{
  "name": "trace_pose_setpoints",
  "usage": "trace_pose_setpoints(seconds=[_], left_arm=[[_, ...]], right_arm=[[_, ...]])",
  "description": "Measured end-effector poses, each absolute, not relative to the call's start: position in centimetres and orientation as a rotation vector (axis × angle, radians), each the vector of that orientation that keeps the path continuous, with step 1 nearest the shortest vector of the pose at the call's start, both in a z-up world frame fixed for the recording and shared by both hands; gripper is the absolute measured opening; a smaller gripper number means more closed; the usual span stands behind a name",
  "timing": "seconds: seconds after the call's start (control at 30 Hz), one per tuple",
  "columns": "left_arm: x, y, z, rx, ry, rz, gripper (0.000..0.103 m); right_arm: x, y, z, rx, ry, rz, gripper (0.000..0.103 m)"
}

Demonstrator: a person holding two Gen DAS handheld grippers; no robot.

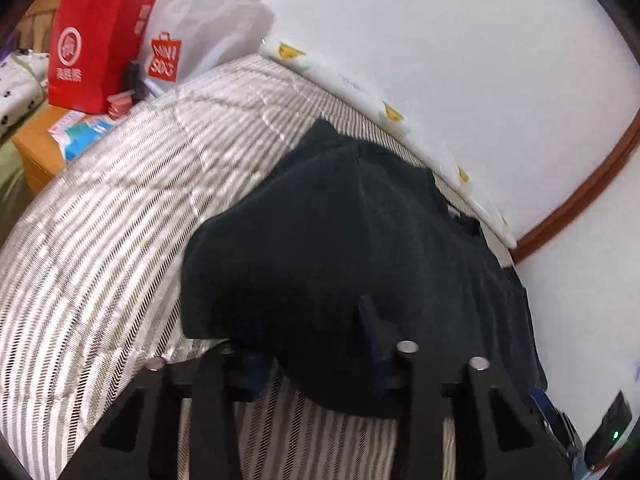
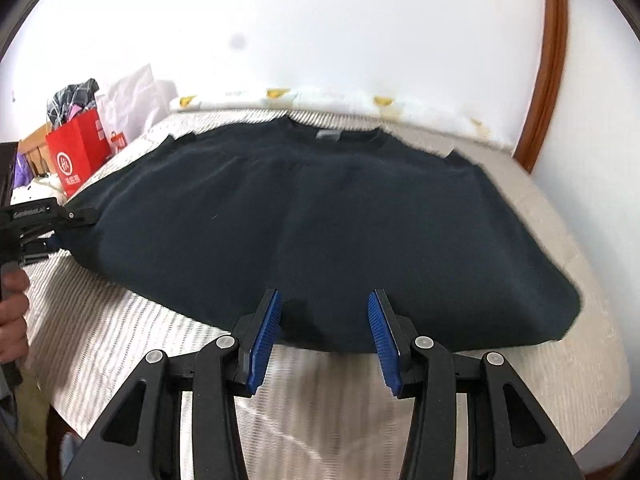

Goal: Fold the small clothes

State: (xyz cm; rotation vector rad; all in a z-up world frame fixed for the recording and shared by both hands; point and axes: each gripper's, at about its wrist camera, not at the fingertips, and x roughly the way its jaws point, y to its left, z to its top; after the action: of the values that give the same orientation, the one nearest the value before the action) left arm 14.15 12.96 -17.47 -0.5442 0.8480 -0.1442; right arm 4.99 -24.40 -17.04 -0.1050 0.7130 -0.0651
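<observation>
A dark navy T-shirt (image 2: pixel 320 216) lies spread on a striped bed (image 2: pixel 120 320), collar toward the wall. My right gripper (image 2: pixel 324 332) is open, its blue pads (image 2: pixel 264 340) straddling the shirt's near hem without closing on it. My left gripper (image 1: pixel 316 356) sits at the shirt's left edge; the dark cloth (image 1: pixel 320 260) drapes over and between its fingers, hiding the pads, so its state is unclear. The left gripper also shows at the left of the right wrist view (image 2: pixel 76 216), touching the shirt's side.
A red paper bag (image 1: pixel 96 48) and white shopping bag (image 1: pixel 200 16) stand on a wooden stand (image 1: pixel 36 148) beyond the bed's far end. A white wall (image 2: pixel 320 32) with a brown wooden trim (image 2: pixel 556 60) runs along the bed. A patterned cloth strip (image 2: pixel 320 98) lines the wall edge.
</observation>
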Motion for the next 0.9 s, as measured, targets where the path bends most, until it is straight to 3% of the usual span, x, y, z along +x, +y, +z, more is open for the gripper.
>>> trace_pose_setpoints(seconds=[0.53,0.9], left_arm=[[14.6,3.4,-8.2,-0.261,0.691,-0.240,0.018],[14.3,-6.2,-8.6,-0.103,0.747,-0.572,0.017]], right_arm=[[2.0,-35.8,-13.0,-0.003,0.585,-0.165,0.046],[0.8,-39.2,-14.3,0.007,0.663,-0.273,0.046]])
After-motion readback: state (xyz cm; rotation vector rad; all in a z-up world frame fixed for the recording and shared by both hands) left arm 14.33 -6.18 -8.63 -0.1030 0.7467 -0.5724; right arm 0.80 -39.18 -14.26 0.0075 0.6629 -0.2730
